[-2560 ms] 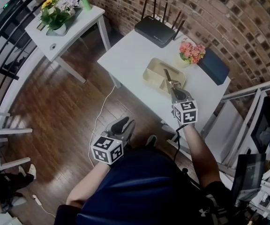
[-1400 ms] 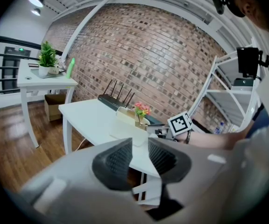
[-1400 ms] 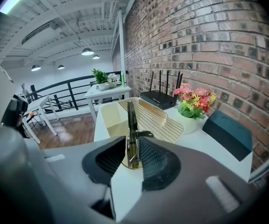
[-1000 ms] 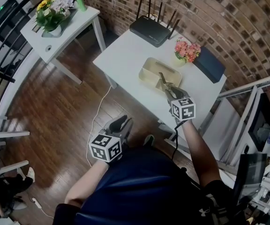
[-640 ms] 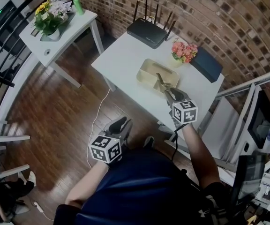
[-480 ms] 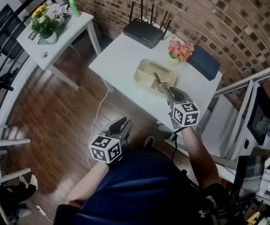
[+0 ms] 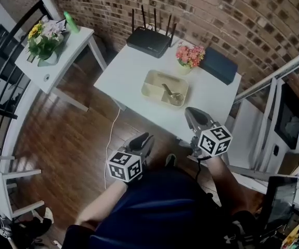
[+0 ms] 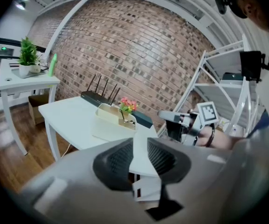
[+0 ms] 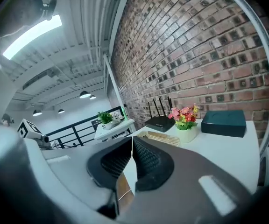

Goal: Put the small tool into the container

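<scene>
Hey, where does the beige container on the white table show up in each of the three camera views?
Head view: beige container above centre, on the white table, small tool inside.
Left gripper view: container left of centre.
Right gripper view: container just right of centre, a low strip.
Shared landmark: the pink flowers beside it.
</scene>
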Demonstrator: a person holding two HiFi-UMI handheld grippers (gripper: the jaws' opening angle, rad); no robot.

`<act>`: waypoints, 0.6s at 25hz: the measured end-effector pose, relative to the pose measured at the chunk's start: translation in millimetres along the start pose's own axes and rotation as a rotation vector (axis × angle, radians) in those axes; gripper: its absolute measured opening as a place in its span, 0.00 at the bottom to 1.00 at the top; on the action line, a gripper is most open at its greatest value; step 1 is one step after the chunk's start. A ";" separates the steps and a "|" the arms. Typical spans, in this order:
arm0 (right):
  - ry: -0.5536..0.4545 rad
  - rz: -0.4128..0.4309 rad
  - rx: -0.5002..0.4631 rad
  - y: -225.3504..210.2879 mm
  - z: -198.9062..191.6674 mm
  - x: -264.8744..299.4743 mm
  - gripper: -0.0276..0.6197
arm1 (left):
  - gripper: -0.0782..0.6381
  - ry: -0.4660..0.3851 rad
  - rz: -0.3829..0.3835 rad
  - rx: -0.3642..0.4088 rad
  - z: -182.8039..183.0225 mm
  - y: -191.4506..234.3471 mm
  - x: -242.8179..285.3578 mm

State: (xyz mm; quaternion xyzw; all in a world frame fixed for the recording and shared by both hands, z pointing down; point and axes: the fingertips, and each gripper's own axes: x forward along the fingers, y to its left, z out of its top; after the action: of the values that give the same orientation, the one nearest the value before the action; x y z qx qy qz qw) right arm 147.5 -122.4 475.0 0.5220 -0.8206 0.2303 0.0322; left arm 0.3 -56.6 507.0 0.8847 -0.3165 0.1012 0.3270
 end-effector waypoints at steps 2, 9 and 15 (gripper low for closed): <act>-0.044 -0.001 0.002 7.5 6.4 -14.6 0.06 | 0.24 0.000 -0.008 0.018 2.2 -4.1 4.1; -0.113 0.009 -0.004 35.4 6.3 -46.7 0.06 | 0.19 -0.048 -0.029 0.102 16.5 -19.6 13.0; -0.110 0.003 -0.031 49.3 -10.3 -54.1 0.06 | 0.19 -0.038 -0.052 0.185 13.7 -33.2 17.9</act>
State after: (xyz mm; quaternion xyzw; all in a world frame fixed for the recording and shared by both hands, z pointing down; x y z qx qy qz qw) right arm 127.1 -55.5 451.3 0.5323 -0.8253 0.1885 -0.0052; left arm 34.6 -54.7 486.3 0.9208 -0.2888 0.1049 0.2404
